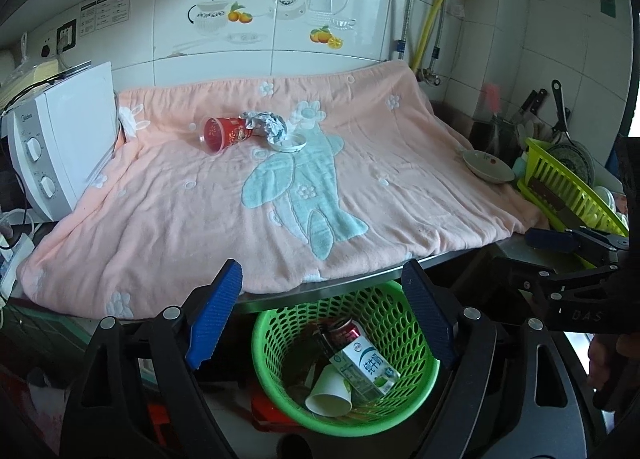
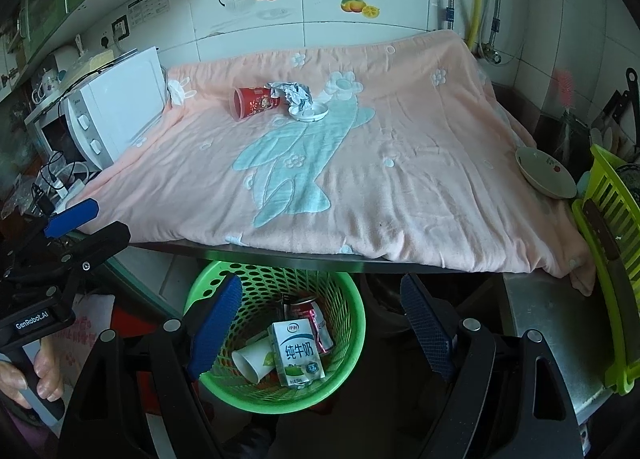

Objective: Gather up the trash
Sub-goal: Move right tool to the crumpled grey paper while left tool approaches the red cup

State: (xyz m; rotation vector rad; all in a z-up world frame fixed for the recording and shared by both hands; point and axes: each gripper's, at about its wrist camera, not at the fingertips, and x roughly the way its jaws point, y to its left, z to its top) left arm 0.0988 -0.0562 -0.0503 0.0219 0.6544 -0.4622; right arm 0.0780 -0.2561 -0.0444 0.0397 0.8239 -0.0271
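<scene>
One red cup, one paper wad, one lid — basket: one carton, one can, one paper cup.

My left gripper hangs with fingers spread wide above the green basket, which holds a milk carton, paper cup and can. On the table's pink towel lie a red cup, crumpled paper and a white lid.

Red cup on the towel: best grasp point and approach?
The red cup lies on its side on the towel, mouth toward the microwave, base against the crumpled paper. Probably best to come from above and pinch across the wall near the open rim, on the side clear of the paper. Both the left gripper and the right gripper are open over the bin.
</scene>
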